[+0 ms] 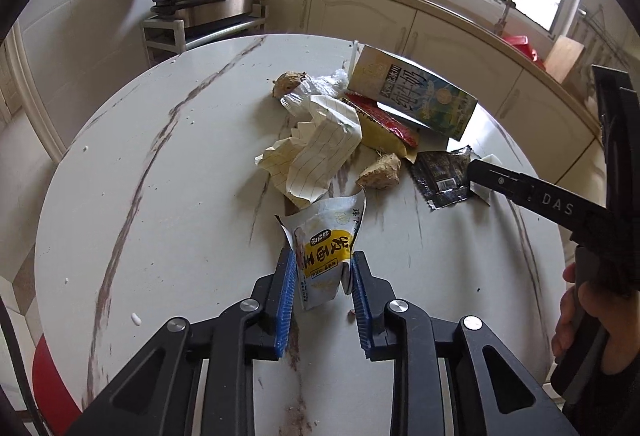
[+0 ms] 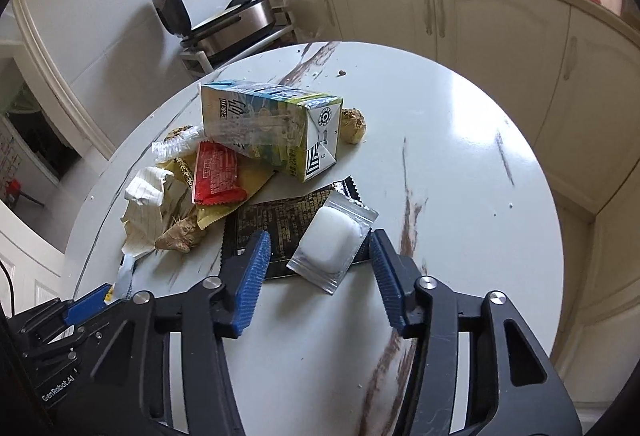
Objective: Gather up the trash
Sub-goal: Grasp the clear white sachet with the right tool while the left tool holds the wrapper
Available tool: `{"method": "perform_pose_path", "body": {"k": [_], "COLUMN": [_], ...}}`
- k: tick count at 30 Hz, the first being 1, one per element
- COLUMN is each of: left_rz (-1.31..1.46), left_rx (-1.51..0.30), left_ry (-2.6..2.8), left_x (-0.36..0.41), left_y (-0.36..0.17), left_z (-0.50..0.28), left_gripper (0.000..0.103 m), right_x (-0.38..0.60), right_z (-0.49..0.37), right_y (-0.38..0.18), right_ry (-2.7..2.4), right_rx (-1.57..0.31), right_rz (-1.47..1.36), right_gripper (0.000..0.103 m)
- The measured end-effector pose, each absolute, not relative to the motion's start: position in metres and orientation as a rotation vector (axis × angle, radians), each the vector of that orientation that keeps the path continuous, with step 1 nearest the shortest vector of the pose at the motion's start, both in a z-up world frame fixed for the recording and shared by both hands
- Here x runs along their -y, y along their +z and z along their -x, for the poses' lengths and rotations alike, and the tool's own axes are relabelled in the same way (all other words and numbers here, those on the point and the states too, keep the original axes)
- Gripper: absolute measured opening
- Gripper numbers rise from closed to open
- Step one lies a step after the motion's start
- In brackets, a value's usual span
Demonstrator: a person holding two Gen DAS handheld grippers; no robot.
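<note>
My left claw (image 1: pixel 323 268) pinches the yellow-label packet (image 1: pixel 326 248) at the near edge of the trash pile; my right claw (image 2: pixel 318 268) is spread around the clear pouch (image 2: pixel 332 242) – not touching. Risk – the slick pouch skids off the black wrapper (image 2: pixel 272 232) on the worktop (image 2: pixel 460 140)

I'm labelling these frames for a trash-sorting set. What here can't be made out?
- Black wrapper, right wrist view: its middle is covered by the clear pouch.
- Yellow wrapper, left wrist view: mostly under the red wrapper and lined paper.
- Right claw, left wrist view: one finger shows, its grip hidden.
</note>
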State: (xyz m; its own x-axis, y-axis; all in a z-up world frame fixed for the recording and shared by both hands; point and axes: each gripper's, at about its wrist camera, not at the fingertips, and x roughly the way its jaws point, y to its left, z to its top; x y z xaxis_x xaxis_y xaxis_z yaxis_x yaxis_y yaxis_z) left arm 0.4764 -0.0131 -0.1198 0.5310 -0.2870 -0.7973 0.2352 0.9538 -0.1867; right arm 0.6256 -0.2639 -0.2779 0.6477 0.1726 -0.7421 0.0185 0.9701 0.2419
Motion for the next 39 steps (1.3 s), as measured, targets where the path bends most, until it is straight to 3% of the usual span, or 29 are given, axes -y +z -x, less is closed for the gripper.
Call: {"method": "perform_pose_path", "body": {"k": [2, 6, 31, 39], "left_rz": [0.070, 0.083, 0.028, -0.008], "left_rx": [-0.959, -0.953, -0.894, -0.920], "left_ry": [-0.315, -0.329, -0.430, -0.451], "left_x": [0.009, 0.006, 0.059, 0.079], "left_y": [-0.119, -0.115, -0.063, -0.067], "left_z": [-0.474, -0.467, -0.397, -0.386], "left_gripper": [0.020, 0.013, 0.010, 0.010], "right_x": [0.265, 0.270, 0.281, 0.280], "right_z": [-0.624, -0.612, -0.512, -0.504], "right_y": [-0.277, -0.273, -0.240, -0.263], "right_ry": [0.101, 0.121, 0.254, 0.239], "right_rx": [-0.855, -0.835, -0.727, -0.786], "right_rz": [-0.232, -0.245, -0.315, -0.275], "right_gripper": [0.024, 0.020, 0.019, 0.019]}}
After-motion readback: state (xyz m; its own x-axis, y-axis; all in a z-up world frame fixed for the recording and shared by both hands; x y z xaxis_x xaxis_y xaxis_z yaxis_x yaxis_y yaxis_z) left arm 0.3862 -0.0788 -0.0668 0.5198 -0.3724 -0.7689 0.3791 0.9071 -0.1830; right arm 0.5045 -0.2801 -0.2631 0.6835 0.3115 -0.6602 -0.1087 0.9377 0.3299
